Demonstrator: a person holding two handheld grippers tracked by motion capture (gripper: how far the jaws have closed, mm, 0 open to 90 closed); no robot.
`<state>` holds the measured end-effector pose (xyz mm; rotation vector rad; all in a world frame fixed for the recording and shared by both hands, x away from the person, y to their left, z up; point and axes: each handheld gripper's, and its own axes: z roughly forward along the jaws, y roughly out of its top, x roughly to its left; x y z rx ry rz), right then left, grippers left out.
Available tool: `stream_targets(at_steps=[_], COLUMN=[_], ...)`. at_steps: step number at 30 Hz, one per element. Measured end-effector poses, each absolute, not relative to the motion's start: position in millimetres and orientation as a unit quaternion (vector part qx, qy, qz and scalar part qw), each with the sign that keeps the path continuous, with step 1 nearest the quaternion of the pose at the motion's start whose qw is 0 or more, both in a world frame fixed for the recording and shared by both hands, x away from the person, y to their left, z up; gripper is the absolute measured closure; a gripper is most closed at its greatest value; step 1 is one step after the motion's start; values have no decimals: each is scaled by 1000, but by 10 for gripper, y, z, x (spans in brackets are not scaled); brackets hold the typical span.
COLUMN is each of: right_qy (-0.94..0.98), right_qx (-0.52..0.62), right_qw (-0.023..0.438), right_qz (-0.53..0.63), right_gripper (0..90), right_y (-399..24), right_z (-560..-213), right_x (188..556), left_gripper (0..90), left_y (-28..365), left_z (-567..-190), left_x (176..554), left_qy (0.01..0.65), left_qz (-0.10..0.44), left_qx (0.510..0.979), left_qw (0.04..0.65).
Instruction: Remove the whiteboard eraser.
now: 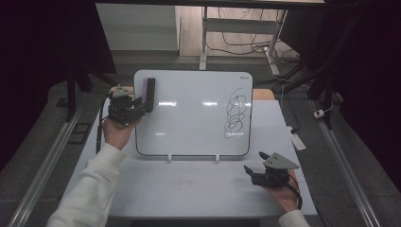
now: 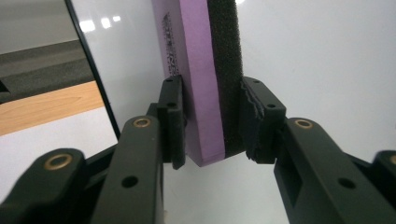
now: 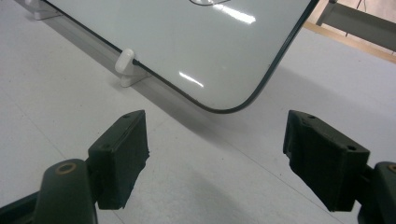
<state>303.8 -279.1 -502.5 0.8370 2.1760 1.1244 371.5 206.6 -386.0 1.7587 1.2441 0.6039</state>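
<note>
Left tongs (image 2: 212,123) clamp purple eraser (image 2: 205,84) against whiteboard (image 1: 198,118).

We are looking at what is probably a lab or recording room in an office building: a white table (image 1: 189,189) is standing between two metal rails (image 1: 45,165), black curtains (image 1: 42,42) are closing off both dim sides, loose cables (image 1: 246,47) are trailing over the floor around a desk frame (image 1: 204,38), and a power strip (image 1: 297,138) is lying nearby.
</note>
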Motion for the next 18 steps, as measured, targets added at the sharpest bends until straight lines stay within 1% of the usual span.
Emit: stream_targets(at_steps=[7, 18], right_qy=[809, 808], right_qx=[309, 308], right_qw=[274, 274], right_qz=[418, 421], right_gripper=[217, 226], right_y=[-2785, -2768], right_z=[-5025, -4997], right_x=[3039, 3024], left_gripper=[659, 659], left_y=[2108, 2021], left_z=[-3826, -3871], left_x=[3616, 3366], left_qy=[489, 452], left_qz=[245, 232], left_qx=[704, 722], left_qw=[454, 469])
